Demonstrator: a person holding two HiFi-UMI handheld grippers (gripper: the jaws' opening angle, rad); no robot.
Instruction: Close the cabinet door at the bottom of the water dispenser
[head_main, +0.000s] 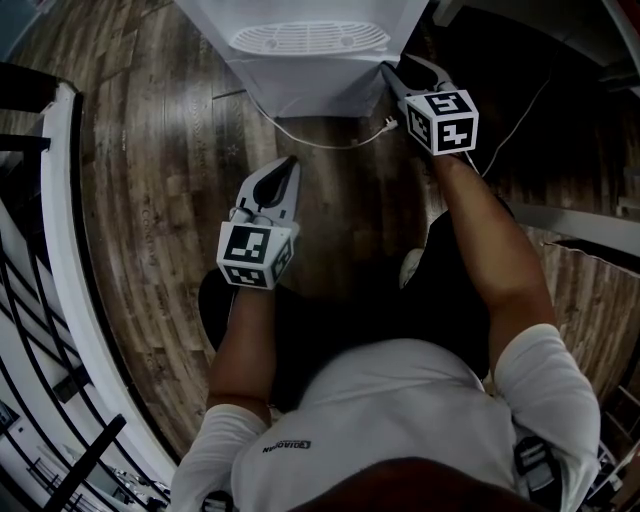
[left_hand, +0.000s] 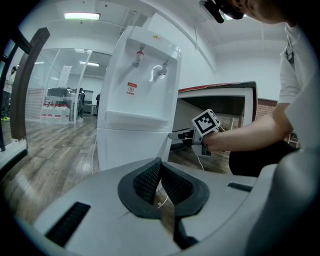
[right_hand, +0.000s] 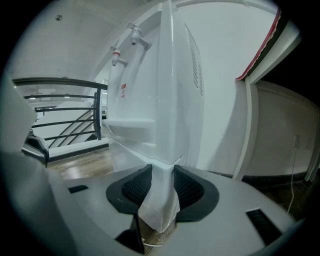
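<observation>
The white water dispenser (head_main: 310, 70) stands at the top of the head view, with its lower cabinet door (head_main: 312, 96) facing me. My right gripper (head_main: 388, 70) is at the door's right front corner. In the right gripper view its jaws (right_hand: 162, 172) are shut on the door's thin white edge (right_hand: 159, 200), which fills the gap between the pads. I cannot tell how far the door stands ajar. My left gripper (head_main: 291, 162) hangs above the floor in front of the dispenser (left_hand: 135, 100), shut and empty (left_hand: 160, 162), and sees the right gripper (left_hand: 174, 135).
A white cable (head_main: 320, 143) lies on the wooden floor just before the dispenser. A black and white railing (head_main: 60, 250) runs along the left. A white-framed opening with a red top (left_hand: 220, 95) stands to the right of the dispenser.
</observation>
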